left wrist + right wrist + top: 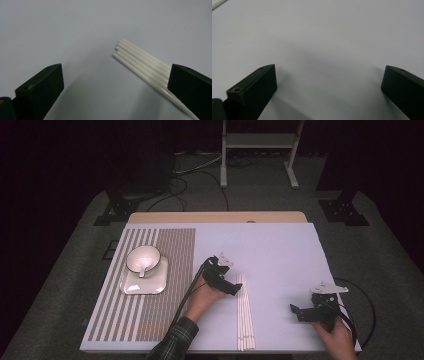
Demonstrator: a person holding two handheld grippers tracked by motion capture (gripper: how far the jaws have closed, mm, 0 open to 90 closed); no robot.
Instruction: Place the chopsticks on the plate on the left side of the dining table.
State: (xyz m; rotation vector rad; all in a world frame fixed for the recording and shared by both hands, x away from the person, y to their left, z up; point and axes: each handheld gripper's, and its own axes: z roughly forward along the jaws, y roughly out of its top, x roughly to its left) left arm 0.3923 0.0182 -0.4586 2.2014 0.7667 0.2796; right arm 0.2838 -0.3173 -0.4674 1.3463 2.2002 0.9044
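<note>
1. High view: the counter (280, 245) is covered by a white sheet, with a striped mat (165, 270) laid over its left part.
2. A bundle of white sticks (245, 312) is seen lying on the sheet near the middle of the counter's near edge, running from that edge towards the far side.
3. The left tongs (234, 289) are held just left of the sticks' far end, with the tips at the bundle; whether they touch it cannot be told from this view.
4. The right tongs (300, 312) are held near the counter's near right corner, well apart from the sticks and pointed left towards them.
5. A white bowl (143, 258) with a spoon (145, 268) in it is set on a white tray (145, 281), which rests on the mat near the counter's left edge.
6. Left gripper view: the left tongs (115, 82) are spread wide, and nothing is gripped.
7. The sticks (143, 65) are seen lying flat on the sheet, side by side and touching, their ends between the jaws; the bundle runs down to the right jaw and passes under it.
8. Right gripper view: the right tongs (329, 81) are spread wide over bare sheet, with nothing between the jaws.
</note>
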